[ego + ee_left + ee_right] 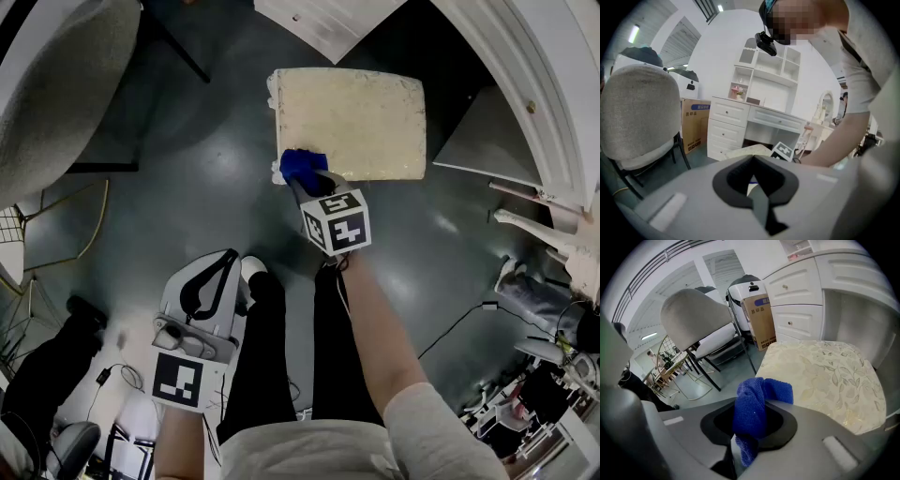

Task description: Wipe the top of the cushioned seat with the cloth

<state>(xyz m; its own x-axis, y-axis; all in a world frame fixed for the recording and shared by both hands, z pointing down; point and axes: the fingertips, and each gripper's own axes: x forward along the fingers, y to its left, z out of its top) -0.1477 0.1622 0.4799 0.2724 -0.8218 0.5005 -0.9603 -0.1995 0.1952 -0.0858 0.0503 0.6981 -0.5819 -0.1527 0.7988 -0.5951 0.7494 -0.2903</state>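
The cushioned seat [361,122] is a cream square pad with a leaf pattern, standing on the dark floor ahead of me. In the right gripper view the cushioned seat [825,376] fills the right half. My right gripper [305,183] is shut on a bunched blue cloth [302,167] at the seat's near left corner. The blue cloth [757,408] sticks out between the jaws of the right gripper [761,401], just short of the seat's edge. My left gripper [223,258] hangs low at my left side, shut with nothing in it. The left gripper [752,159] points toward the desk.
A grey upholstered chair [56,84] stands at the left. A white desk with drawers [754,117] rises behind the seat, a cardboard box [759,319] beside it. Cables [459,323] and clutter lie on the floor at the right. My black-trousered legs [281,347] are below.
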